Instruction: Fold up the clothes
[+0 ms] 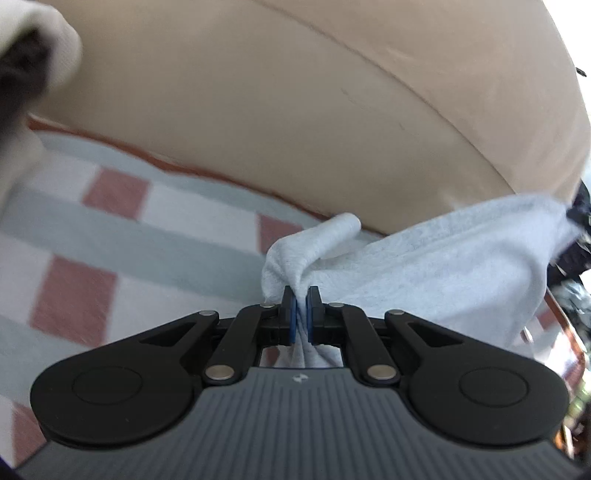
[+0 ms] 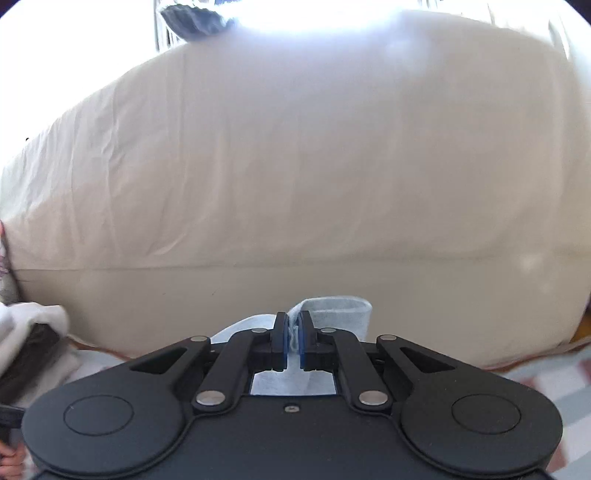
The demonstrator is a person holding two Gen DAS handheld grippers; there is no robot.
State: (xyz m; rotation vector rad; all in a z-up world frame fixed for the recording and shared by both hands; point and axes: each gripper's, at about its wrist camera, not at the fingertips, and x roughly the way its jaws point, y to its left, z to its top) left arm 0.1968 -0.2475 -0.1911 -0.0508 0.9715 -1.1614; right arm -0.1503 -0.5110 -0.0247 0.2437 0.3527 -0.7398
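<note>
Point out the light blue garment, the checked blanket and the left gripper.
light blue garment (image 1: 436, 258): left wrist view, its flat spread.
checked blanket (image 1: 110, 236): left wrist view, grey stripe.
left gripper (image 1: 301, 295): left wrist view, between fingertips.

Beige bed side (image 2: 295, 184), checkered rug (image 1: 110, 236), bright window glare (image 2: 92, 29)

garment (image 1: 443, 258) on blanket (image 1: 147, 229), mattress (image 1: 295, 110) behind

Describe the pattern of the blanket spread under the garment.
The flat woven blanket is checked: white, pale grey-green bands and dusty red squares, clearest in the left wrist view.
</note>
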